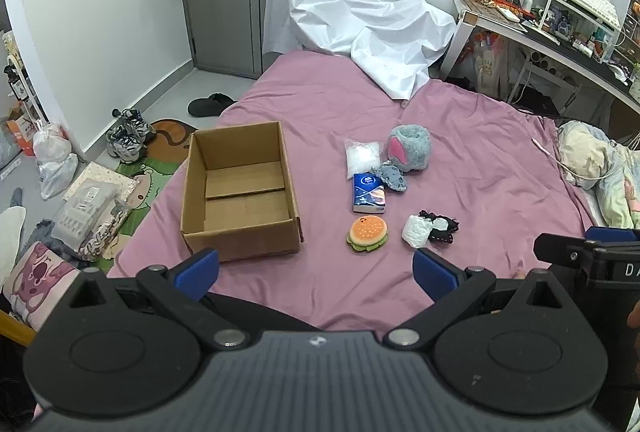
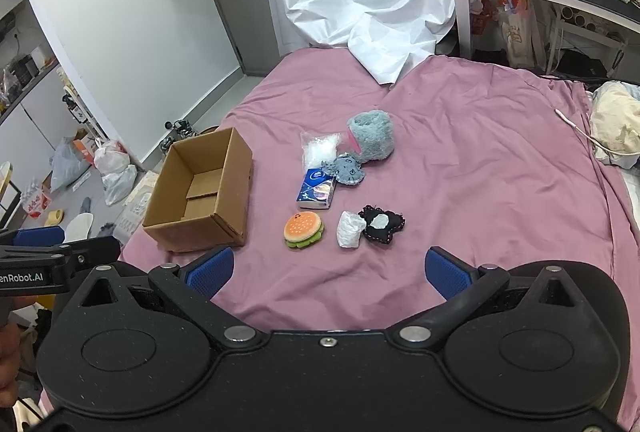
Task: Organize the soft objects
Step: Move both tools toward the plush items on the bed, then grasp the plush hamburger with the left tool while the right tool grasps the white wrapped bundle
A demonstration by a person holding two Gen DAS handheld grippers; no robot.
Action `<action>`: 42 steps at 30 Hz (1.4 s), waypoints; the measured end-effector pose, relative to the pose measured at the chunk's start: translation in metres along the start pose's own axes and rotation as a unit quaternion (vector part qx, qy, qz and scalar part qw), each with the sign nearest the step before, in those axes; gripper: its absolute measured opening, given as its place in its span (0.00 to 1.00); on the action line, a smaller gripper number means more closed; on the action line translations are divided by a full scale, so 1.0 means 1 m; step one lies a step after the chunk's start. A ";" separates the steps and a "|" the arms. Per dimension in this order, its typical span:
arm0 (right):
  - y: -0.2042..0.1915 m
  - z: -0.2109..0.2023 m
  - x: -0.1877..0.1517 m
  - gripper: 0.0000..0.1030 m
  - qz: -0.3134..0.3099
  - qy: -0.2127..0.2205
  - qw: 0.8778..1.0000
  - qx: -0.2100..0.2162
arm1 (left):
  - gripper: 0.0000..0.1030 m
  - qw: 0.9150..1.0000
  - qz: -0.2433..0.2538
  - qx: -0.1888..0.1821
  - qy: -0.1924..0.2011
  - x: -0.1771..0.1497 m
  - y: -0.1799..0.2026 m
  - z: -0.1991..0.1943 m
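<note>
Cardboard box (image 1: 240, 192) sits open and empty on the pink bed (image 1: 460, 152), ahead and slightly left of the left gripper (image 1: 316, 274), whose jaws are spread wide with nothing between them. The right gripper (image 2: 328, 274) hangs likewise, jaws spread and empty, facing the cluster of soft things directly.

Nearest that cluster's front edge is the burger plush (image 2: 304, 230), straight ahead of the right jaws and just right of the box's near corner. Beside it lies a white crumpled bundle (image 2: 350, 228) touching a black stitched piece (image 2: 382, 224), which may be a small cushion, though the view is too coarse to be sure. Farther back, a blue tissue pack (image 2: 316, 190) lies with its long axis running roughly away from the grippers, overlapped by a small grey plush (image 2: 348, 170), next to a clear bag of white filling (image 2: 318, 148) and a big fluffy grey plush (image 2: 370, 136).

Judging by position, the right hand is better placed for the first pick; nothing blocks the short carry leftward into the box.
</note>
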State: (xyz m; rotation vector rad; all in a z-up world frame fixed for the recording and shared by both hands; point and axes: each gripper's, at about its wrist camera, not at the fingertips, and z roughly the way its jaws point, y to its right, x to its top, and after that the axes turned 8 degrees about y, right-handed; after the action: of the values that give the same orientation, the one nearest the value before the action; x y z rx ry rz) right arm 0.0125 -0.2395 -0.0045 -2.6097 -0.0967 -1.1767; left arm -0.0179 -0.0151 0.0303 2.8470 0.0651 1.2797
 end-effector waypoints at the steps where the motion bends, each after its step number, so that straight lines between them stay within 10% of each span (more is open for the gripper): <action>1: 0.000 0.000 0.000 1.00 -0.001 0.000 1.000 0.000 | 0.99 1.000 -0.001 -0.001 0.000 0.000 0.000 0.000; 42: 0.034 0.053 -0.008 1.00 0.047 -0.022 0.998 0.019 | 0.99 1.000 -0.025 0.002 -0.017 0.004 0.014 0.062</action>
State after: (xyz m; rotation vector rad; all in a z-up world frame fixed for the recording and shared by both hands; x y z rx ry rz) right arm 0.0521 -0.2572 -0.0514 -2.5764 -0.0047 -1.0760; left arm 0.0317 -0.0294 -0.0077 2.8502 0.1381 1.2223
